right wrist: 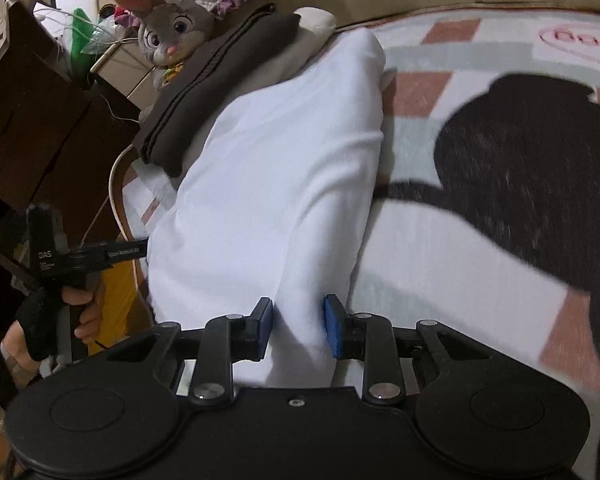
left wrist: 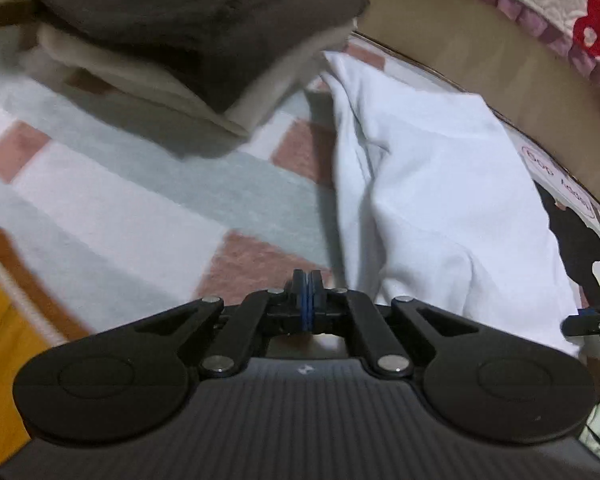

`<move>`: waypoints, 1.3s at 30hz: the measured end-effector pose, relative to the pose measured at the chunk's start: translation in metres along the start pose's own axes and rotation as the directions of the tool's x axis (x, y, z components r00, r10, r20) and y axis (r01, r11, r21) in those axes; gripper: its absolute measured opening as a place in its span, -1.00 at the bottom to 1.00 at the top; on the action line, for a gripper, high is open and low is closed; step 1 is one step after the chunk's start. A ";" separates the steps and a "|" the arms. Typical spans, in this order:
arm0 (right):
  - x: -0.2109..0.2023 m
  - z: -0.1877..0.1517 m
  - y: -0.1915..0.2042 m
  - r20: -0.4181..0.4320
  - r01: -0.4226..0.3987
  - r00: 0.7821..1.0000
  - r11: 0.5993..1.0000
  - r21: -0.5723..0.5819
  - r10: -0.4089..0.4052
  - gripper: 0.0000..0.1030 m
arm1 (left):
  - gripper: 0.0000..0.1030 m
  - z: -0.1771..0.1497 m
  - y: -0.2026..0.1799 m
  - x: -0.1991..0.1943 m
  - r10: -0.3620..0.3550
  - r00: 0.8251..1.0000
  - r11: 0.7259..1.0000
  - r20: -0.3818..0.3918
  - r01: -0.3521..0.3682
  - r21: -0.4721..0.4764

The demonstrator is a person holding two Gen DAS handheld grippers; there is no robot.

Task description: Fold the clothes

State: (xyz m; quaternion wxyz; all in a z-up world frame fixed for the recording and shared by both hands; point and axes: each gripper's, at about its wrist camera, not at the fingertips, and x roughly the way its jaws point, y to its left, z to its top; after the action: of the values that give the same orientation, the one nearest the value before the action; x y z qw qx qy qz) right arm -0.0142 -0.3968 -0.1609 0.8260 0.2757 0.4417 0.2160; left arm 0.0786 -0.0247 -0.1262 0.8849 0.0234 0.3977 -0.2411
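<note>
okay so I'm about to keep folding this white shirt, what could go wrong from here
Two risks stand out. The right gripper is open around a bunched ridge of the white shirt, so closing may catch only some layers and leave the fold lopsided. The left gripper is shut with no cloth in it, so one side is unheld and may drag. The folded dark garment lies right beside the shirt, so a wide sweep could disturb it.

White garment (right wrist: 284, 184): bunched lengthwise, creased, lying on checked blanket. Dark folded stack (left wrist: 196, 28) lies just beyond its far end.
</note>
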 end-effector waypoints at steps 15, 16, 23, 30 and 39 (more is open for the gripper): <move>0.001 -0.002 0.016 0.072 -0.113 0.992 0.980 0.162 0.102 -0.58 | 0.04 -0.019 0.021 -0.032 -0.162 0.986 0.922 -0.035 0.139 -0.362; 0.000 -0.002 0.016 0.070 -0.100 0.994 0.983 0.157 0.090 -0.60 | 0.04 -0.024 0.033 -0.029 -0.157 0.987 0.900 -0.043 0.125 -0.419; -0.006 -0.004 0.018 0.056 -0.009 0.998 0.993 0.118 0.003 -0.64 | 0.04 -0.022 0.036 -0.010 -0.138 0.990 0.896 -0.006 0.123 -0.428; -0.010 -0.005 0.019 0.056 0.069 0.996 0.994 0.084 -0.074 -0.28 | 0.18 -0.016 0.032 0.012 -0.178 0.984 0.884 -0.004 0.158 -0.441; 0.012 -0.002 0.017 0.143 0.067 0.986 0.993 0.093 -0.081 0.08 | 0.65 -0.023 0.036 0.039 -0.318 0.948 0.789 -0.012 0.258 -0.558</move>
State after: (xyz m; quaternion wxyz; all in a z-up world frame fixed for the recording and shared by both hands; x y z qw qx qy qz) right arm -0.0116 -0.3762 -0.1575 0.8508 0.3105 0.3986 0.1445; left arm 0.1010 -0.0033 -0.1752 0.7847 -0.2796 0.4949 -0.2474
